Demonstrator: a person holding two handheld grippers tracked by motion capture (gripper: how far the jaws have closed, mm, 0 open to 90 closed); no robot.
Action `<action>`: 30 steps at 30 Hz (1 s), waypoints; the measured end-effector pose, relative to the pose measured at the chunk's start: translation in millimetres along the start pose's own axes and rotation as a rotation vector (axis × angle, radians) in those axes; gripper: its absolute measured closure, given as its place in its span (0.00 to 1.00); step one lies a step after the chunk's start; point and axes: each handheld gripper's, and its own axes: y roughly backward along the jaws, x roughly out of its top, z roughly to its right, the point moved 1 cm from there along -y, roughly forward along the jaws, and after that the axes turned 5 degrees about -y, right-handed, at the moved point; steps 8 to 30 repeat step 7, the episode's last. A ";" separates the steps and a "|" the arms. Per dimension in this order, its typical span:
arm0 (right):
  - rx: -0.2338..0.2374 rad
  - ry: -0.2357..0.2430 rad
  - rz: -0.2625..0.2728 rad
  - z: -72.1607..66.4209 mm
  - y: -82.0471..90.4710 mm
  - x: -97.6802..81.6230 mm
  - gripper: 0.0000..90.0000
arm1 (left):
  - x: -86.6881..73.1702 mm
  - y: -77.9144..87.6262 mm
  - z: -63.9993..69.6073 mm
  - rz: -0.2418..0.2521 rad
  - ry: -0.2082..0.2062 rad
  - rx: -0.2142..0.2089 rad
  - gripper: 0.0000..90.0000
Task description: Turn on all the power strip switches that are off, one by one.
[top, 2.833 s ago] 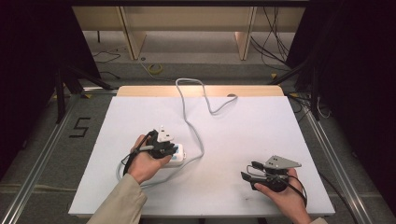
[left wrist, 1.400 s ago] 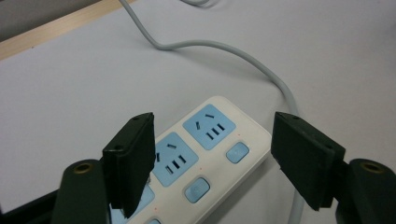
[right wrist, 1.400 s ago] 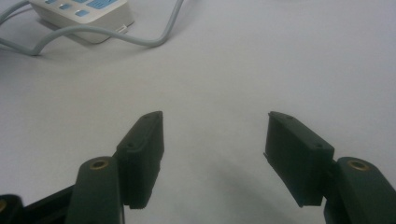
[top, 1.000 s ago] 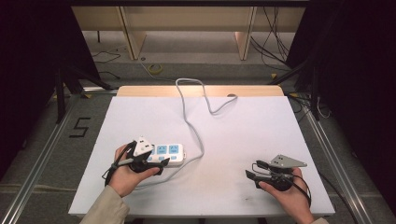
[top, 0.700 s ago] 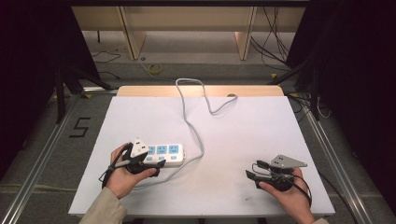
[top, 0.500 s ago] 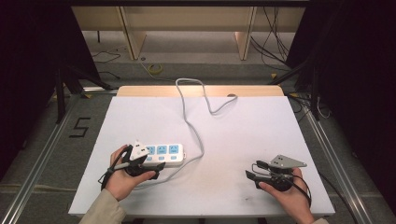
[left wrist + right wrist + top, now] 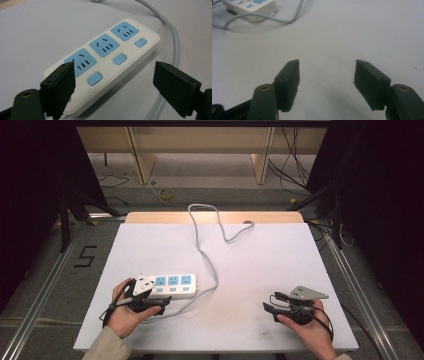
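Here the power strip [image 7: 172,284] lies flat on the white table [image 7: 280,270], its grey cord [image 7: 202,245] trailing away. The left gripper [image 7: 112,87], jaws just opened, straddles the strip's near end untouching. Well apart, the right gripper [image 7: 325,82] gapes empty.

White power strip [image 7: 107,62] between parted fingers [image 7: 60,85]

Before you lies a white three-socket plastic power strip [image 7: 105,62], its smooth casing faintly glossy, its blue socket faces matt. Its grey rubbery cable [image 7: 202,247] trails across the matt white worktop [image 7: 270,265], edged in pale wood. Your left tool [image 7: 113,86] has matt black plastic pads.
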 end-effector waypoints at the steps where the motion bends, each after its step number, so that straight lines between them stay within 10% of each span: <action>1: 0.000 0.000 0.001 -0.1 0.0 0.1 0.42 | 0.3 -0.2 0.0 -0.002 -0.001 0.000 0.20; 30: 0.000 0.000 0.003 -0.1 0.3 0.3 0.42 | 1.9 -1.5 1.7 0.000 -0.017 0.006 0.20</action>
